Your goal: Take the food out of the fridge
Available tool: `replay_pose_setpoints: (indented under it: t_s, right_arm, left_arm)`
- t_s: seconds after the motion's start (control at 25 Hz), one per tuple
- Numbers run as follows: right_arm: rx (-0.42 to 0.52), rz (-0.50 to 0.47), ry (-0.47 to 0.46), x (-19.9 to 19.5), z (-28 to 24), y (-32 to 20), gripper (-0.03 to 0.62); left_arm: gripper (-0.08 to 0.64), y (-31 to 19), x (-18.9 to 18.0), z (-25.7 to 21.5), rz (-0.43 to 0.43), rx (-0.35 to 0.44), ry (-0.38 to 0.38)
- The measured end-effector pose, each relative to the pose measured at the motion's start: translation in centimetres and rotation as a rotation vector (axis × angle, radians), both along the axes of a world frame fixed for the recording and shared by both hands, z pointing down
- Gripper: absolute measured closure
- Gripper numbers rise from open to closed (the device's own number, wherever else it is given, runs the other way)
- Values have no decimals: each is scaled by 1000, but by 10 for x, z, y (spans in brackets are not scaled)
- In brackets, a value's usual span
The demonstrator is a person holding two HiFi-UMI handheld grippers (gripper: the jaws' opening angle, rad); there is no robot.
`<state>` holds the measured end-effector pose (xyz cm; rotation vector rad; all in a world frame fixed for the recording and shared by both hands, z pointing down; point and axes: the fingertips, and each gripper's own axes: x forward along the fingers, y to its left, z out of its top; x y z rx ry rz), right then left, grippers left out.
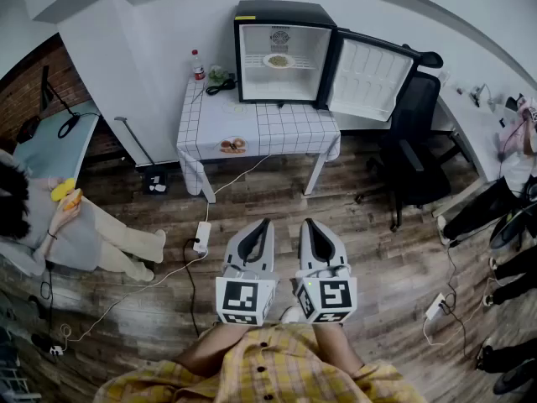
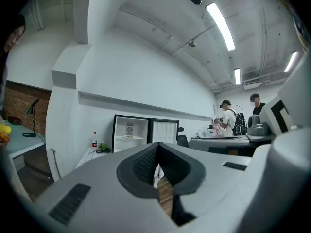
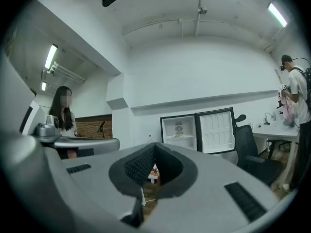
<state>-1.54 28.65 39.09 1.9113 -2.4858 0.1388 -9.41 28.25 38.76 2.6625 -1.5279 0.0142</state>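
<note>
1. Lower centre of the head view: I hold my left gripper and right gripper level and side by side above the wood floor. The jaws of each are pressed together with nothing between them.
2. Upper centre: the fridge stands on a tiled table, its door swung open to the right.
3. The food sits on a plate on the wire shelf in the upper half of the fridge, well apart from both grippers.
4. Left of the fridge on the table are a bottle and a green item I cannot make out. A second plate lies near the table's front edge.
5. A white cord runs from the table down to a power strip on the floor, just left of my way in. A chair stands to the right, under the open door.
6. As I judge it, this is the approach: nothing has been taken out yet.
7. The next move calls for closing the gap to the table and stepping clear of the cord. Then I must part one gripper's jaws, take the plate by its rim and draw it out level so the food does not slide.
</note>
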Motion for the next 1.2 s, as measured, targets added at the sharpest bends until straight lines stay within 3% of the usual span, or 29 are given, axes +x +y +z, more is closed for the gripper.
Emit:
replay_pose_setpoints:
  t_s: [0.44, 0.92, 1.2]
  right_arm:
    - [-9, -23, -10, 20, 2, 1, 586]
    - [22, -53, 9, 72, -7, 7, 586]
    - [1, -67, -17, 82, 7, -9, 586]
  left_arm:
    - [552, 5, 21, 3, -29, -4, -16]
    - [552, 13, 60, 4, -102, 2, -30]
    - [554, -6, 67, 15, -118, -15, -29]
